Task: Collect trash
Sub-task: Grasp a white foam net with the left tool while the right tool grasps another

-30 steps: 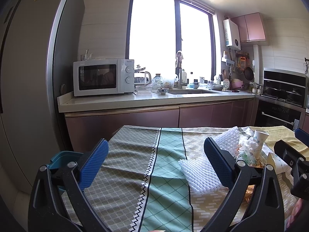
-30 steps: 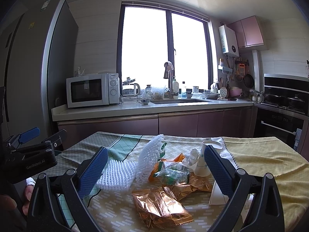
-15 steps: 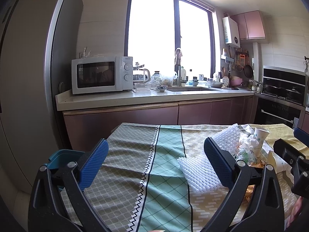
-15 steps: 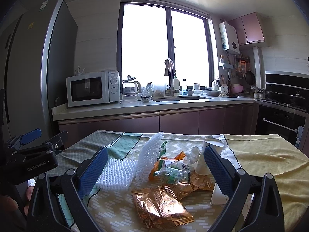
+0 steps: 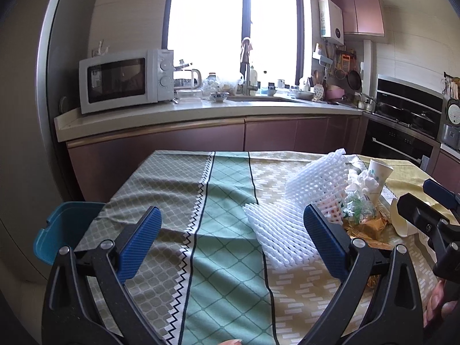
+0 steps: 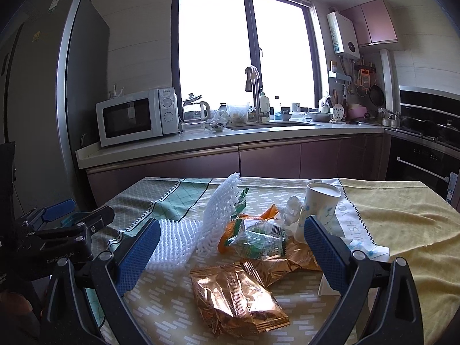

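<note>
A pile of trash lies on the clothed table [image 6: 388, 224]: white foam netting [image 6: 184, 238], a copper foil wrapper [image 6: 238, 293], a second foil wrapper [image 6: 281, 264], a clear green-printed bag [image 6: 258, 238], crumpled tissue [image 6: 293, 207] and a paper cup [image 6: 319, 201]. My right gripper [image 6: 230, 247] is open and empty, just above the wrappers. My left gripper [image 5: 230, 238] is open and empty over the green cloth stripe, left of the netting [image 5: 281, 238]. The cup [image 5: 378, 176] shows in the left wrist view too.
A teal bin [image 5: 63, 227] stands beside the table's left edge. Behind the table runs a counter [image 5: 201, 109] with a microwave [image 5: 123, 80] and a sink. An oven [image 5: 402, 132] is at the right, a fridge [image 6: 43, 115] at the left.
Both grippers have tipped down and come a little closer to the table; the left one now looks more onto the cloth. Both stay open and empty.
</note>
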Demonstrator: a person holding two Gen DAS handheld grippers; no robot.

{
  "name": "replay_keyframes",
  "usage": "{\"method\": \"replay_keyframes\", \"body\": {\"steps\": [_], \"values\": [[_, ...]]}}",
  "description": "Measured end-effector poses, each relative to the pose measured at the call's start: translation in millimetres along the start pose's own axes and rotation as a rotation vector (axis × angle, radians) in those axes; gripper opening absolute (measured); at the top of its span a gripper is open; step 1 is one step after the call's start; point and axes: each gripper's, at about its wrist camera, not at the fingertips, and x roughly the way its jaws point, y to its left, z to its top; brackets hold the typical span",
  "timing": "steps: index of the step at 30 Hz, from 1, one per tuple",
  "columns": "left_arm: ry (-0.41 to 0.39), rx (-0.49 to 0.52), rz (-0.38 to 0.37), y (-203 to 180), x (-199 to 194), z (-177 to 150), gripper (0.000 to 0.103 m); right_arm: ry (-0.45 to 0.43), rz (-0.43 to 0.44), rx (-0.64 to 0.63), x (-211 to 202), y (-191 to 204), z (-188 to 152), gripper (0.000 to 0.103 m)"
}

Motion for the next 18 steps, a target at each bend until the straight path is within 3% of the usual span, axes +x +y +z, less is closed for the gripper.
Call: {"method": "replay_keyframes", "body": {"steps": [5, 7, 13, 16, 18], "values": [[0.148, -0.035, -0.108, 2.7, 36.0, -4.9, 0.097, 0.085, 0.069, 0.007, 28.6, -2.5, 8.2, 0.095], [0.21, -0.046, -0.15, 2.6, 50.9, -6.6, 0.09, 0.121, 0.09, 0.014, 44.4, -2.8, 12.3, 0.091], [0.365, -0.094, -0.268, 0.4, 90.6, -19.3, 0.068, 0.235, 0.157, 0.049, 91.7, -0.5, 24.1, 0.08], [0.402, -0.106, -0.31, -1.9, 102.2, -24.1, 0.052, 0.269, 0.192, 0.066, 105.2, 2.5, 24.5, 0.067], [0.425, -0.107, -0.33, -4.4, 109.3, -26.0, 0.034, 0.286, 0.201, 0.071, 110.9, 3.7, 24.8, 0.063]]}}
